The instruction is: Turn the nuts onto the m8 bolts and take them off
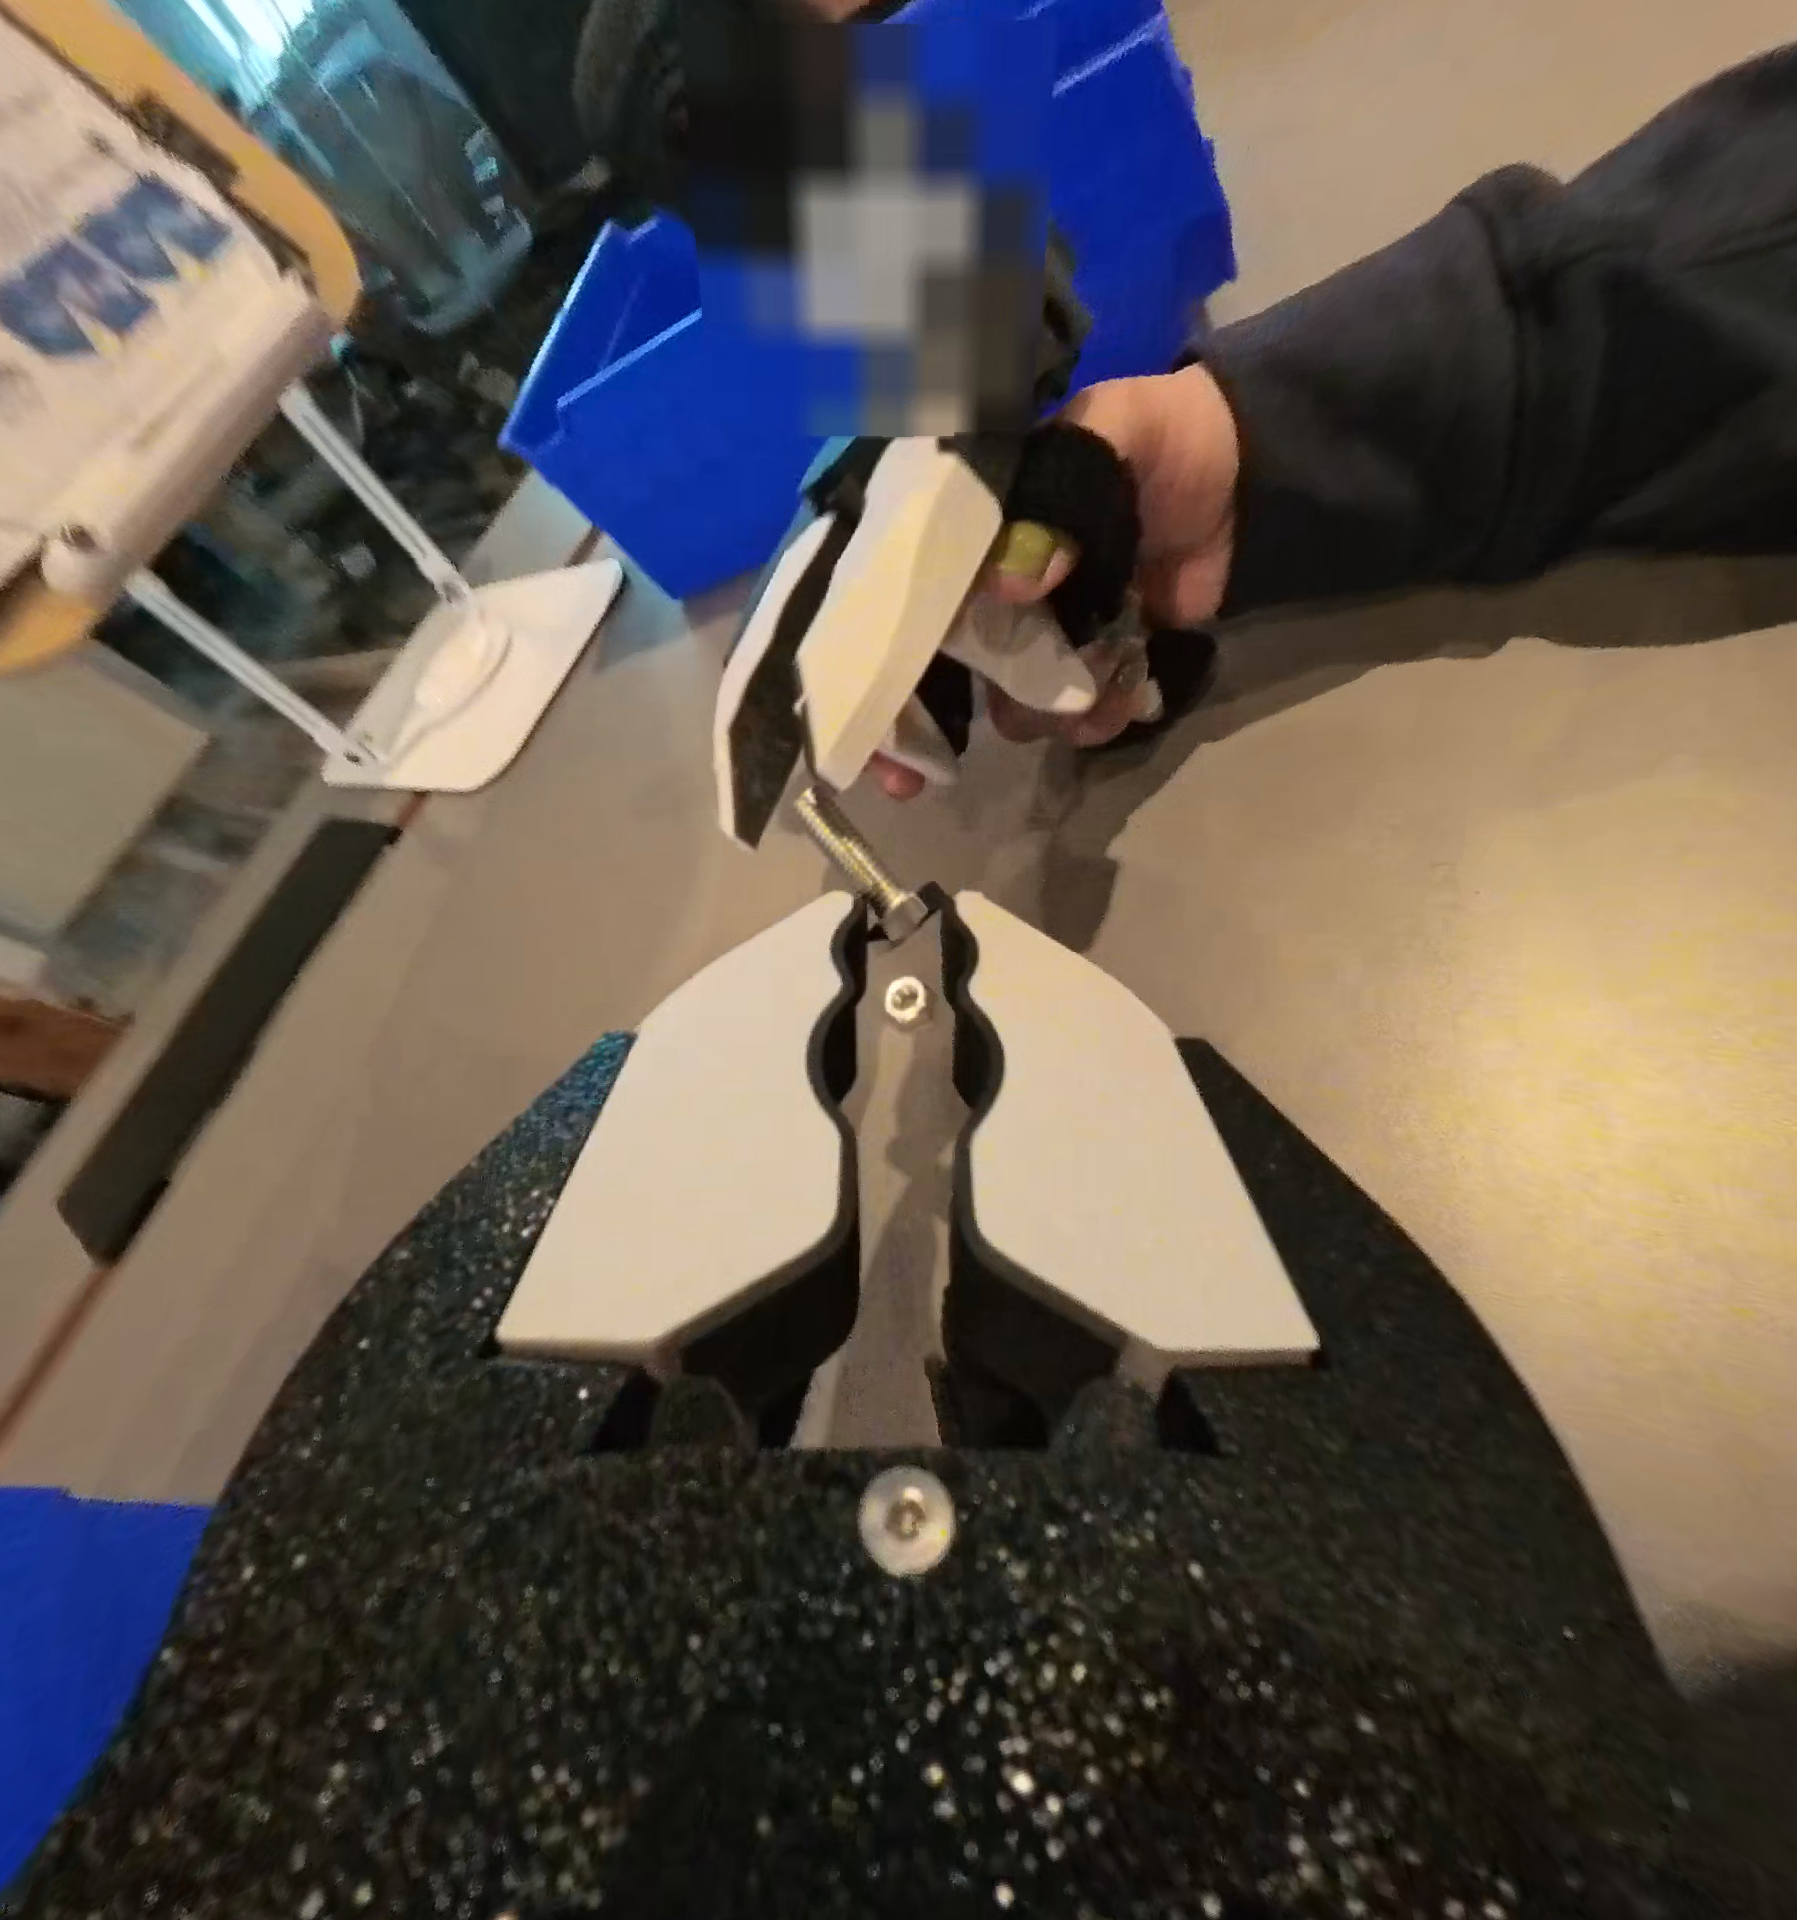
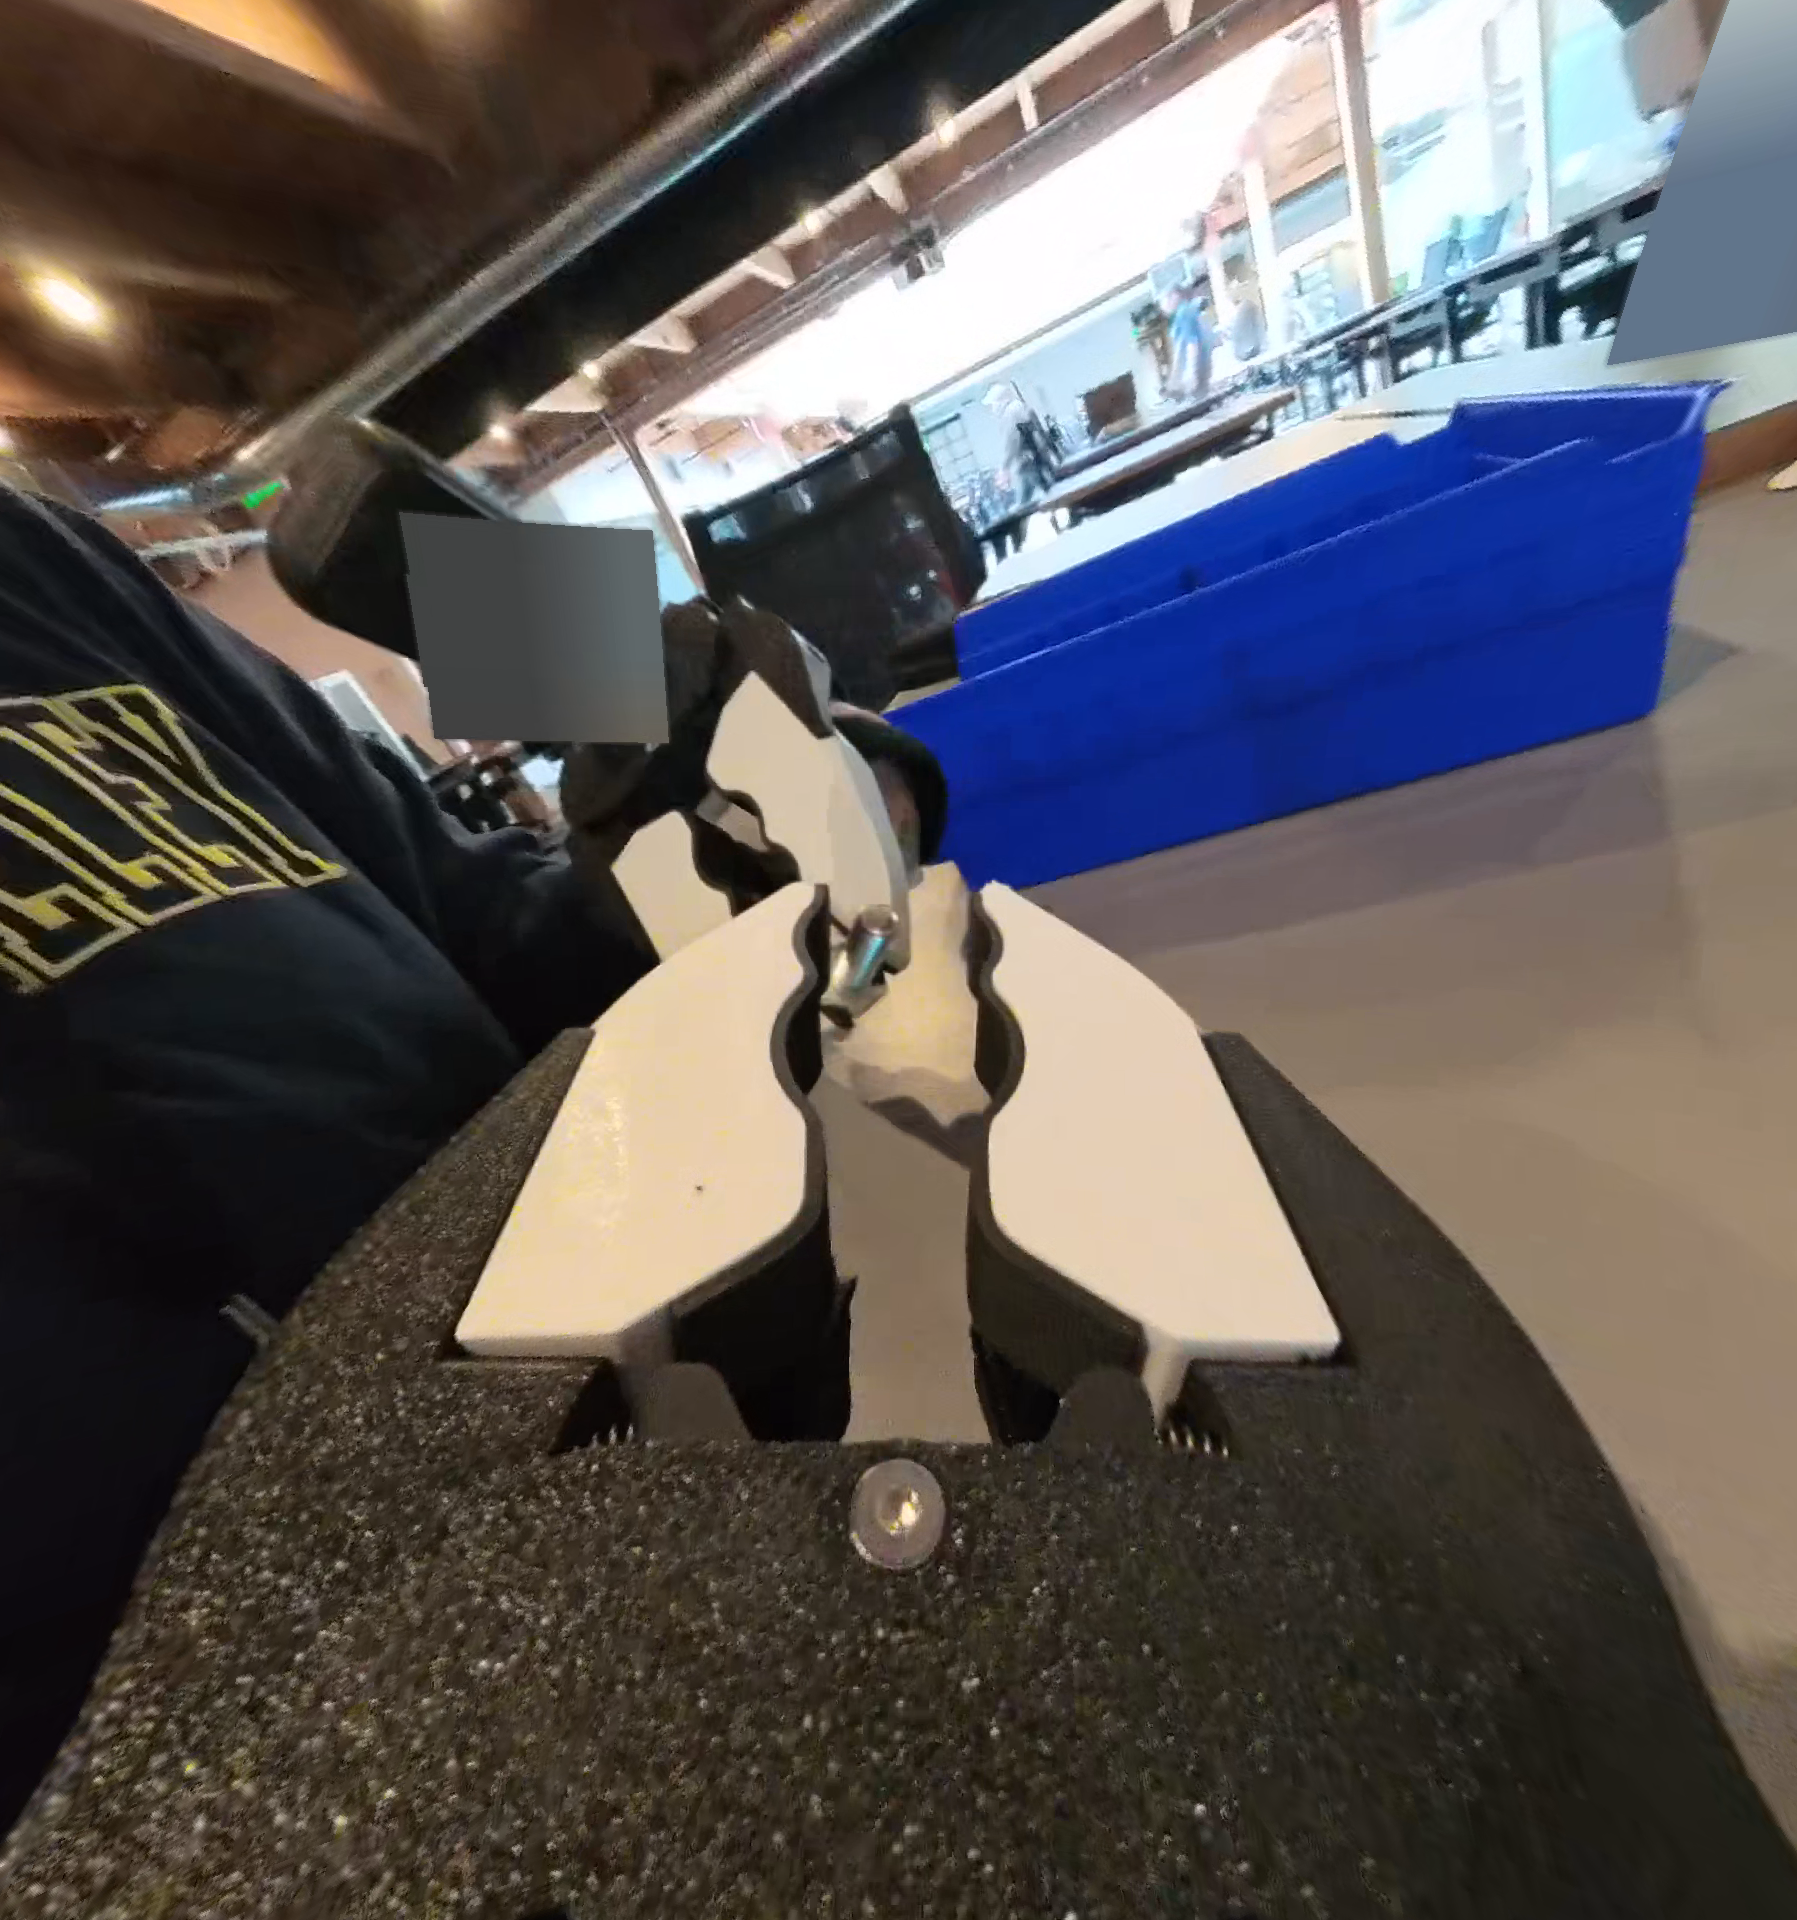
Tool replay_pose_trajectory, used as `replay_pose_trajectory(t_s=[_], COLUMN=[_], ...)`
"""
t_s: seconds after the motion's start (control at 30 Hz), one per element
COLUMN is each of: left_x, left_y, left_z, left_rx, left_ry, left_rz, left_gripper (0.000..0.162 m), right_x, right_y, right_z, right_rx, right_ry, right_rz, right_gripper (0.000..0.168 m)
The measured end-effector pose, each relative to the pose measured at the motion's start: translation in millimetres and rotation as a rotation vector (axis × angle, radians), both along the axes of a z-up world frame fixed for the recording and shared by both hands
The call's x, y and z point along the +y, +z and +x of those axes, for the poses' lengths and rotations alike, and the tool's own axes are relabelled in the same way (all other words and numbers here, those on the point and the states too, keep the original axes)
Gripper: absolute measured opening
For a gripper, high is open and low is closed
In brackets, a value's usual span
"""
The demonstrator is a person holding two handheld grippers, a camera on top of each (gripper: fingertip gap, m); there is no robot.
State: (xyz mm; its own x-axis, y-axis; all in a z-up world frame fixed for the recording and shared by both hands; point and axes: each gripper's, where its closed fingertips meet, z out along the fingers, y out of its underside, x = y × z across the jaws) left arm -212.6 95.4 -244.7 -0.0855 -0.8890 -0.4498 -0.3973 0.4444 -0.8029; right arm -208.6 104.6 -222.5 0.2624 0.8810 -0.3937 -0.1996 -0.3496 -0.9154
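Observation:
In the left wrist view my left gripper (image 1: 899, 916) is shut on a silver nut (image 1: 902, 921) at its fingertips. A threaded silver bolt (image 1: 840, 844) runs from the nut up and left to my right gripper (image 1: 792, 802), which pinches the bolt's far end. A person's hand (image 1: 1169, 540) holds that gripper. In the right wrist view my right gripper (image 2: 896, 914) has the bolt (image 2: 858, 961) at its tips, and the left gripper (image 2: 821, 800) meets it from behind. A small hex piece (image 1: 906, 1000) shows in the gap between my left fingers; I cannot tell what it is.
Both grippers hover over a beige table (image 1: 1445, 1091). Blue bins (image 1: 645, 395) stand at the back and show in the right wrist view (image 2: 1289, 675). A white stand (image 1: 478, 665) sits at the left. Another blue object (image 1: 32, 1662) is at lower left. A person's dark sweater (image 2: 146, 987) fills the left. The grippers are tip to tip, or close to it.

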Motion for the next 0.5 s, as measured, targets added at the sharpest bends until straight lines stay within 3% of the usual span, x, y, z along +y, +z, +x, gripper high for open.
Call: replay_pose_trajectory(t_s=[0.1,0.2,0.37,0.5], left_x=[-6.1,-6.9,-6.4,-18.4], left_y=[2.3,-0.4,-1.8,-2.6], left_z=[3.6,5.3,8.0,9.0], left_rx=[-0.014,-0.005,-0.008,0.026], left_ry=[-0.029,-0.035,-0.018,-0.110], left_rz=[0.013,-0.005,-0.249,-0.409], left_gripper=[0.013,0.013,0.028,0.042], right_x=[-6.3,-9.2,-15.8,-26.7], right_y=[-2.9,-1.4,-0.9,3.2], right_z=[-6.1,-9.7,-10.3,-12.4], right_rx=[-0.035,-0.079,-0.169,-0.141], right_ry=[0.039,0.033,0.016,0.077], right_rz=[0.009,0.078,0.216,0.261], right_gripper=[0.022,0.008,0.008,0.007])
